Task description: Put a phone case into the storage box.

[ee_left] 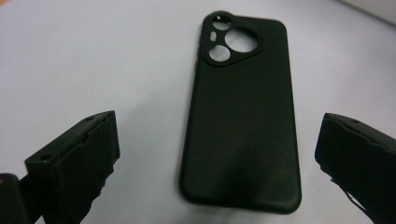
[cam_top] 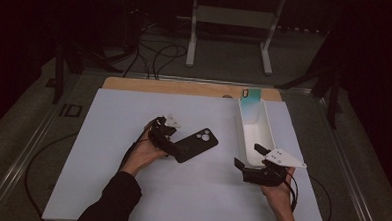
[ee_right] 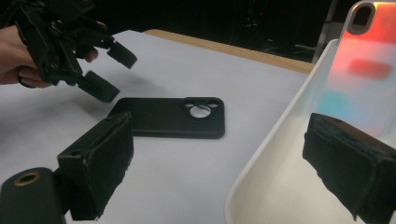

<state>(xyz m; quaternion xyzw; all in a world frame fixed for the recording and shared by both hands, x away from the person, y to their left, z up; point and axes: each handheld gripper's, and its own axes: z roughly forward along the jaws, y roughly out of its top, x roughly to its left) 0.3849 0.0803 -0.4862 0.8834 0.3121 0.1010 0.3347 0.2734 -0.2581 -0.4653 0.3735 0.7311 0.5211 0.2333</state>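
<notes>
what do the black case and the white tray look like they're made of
Black case: probably soft silicone or rubbery plastic; matte, with only a dull sheen and rounded moulded edges around the camera cutouts.
White tray: seemingly hard plastic; smooth, thin walls with a slight gloss that picks up colour from the iridescent case leaning in it.

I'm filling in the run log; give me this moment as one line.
left gripper: open, over end of black phone case | right gripper: open, astride near wall of white bin | iridescent case: propped in bin
</notes>
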